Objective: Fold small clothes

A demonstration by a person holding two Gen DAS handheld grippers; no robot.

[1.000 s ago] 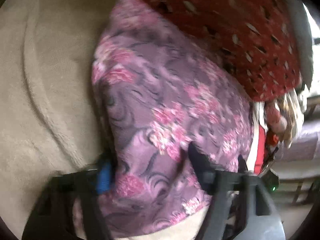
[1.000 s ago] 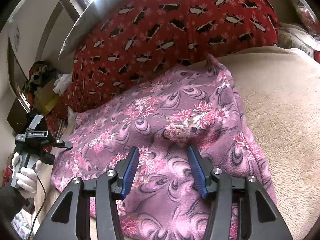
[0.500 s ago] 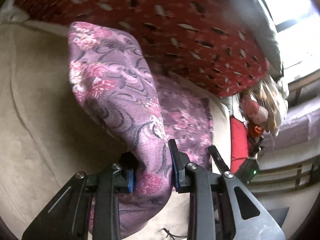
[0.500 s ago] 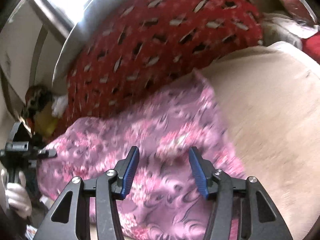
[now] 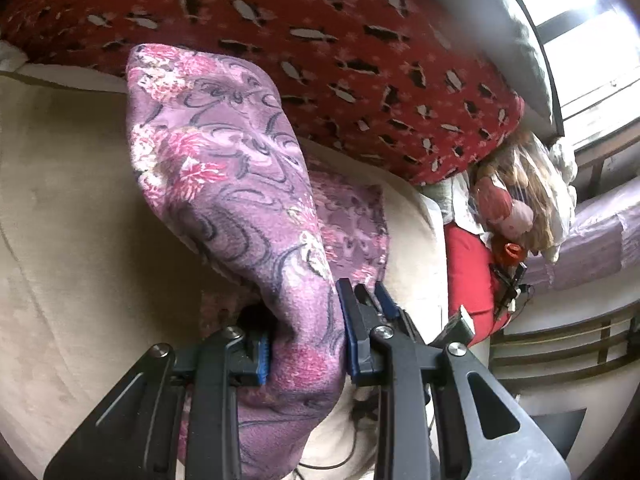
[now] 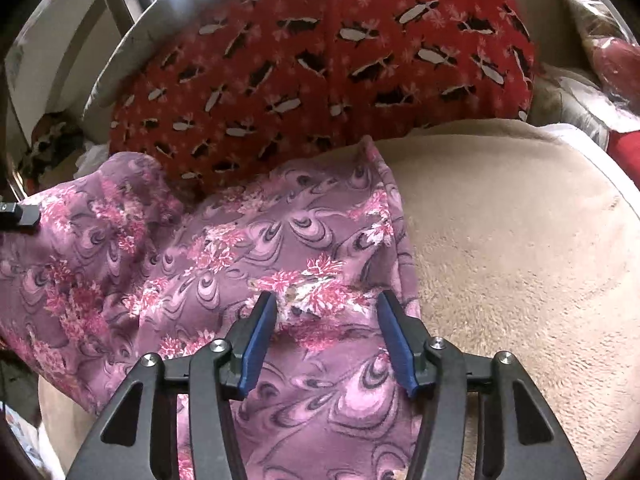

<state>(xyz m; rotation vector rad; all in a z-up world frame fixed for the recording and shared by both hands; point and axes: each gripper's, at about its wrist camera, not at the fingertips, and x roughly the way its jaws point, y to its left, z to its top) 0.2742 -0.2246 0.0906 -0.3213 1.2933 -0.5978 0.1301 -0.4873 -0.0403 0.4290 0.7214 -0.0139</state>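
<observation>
A purple fleece garment with pink flowers hangs up off the beige blanket in the left wrist view. My left gripper is shut on a thick bunch of it, and cloth bulges over both pads. In the right wrist view the same garment spreads across the blanket, its left side lifted. My right gripper stands half open low over it. A small raised fold lies between its blue fingers, and I see no pad pressing on it.
A big red pillow with a black and white pattern lies right behind the garment. Bags and a red item are piled at the bed's side. A black part of the left gripper shows at the right view's left edge.
My left gripper has closed on the garment and lifted it, so the cloth now hangs in a narrow drape. In the right view the garment's left side has risen; the right gripper has barely moved.
</observation>
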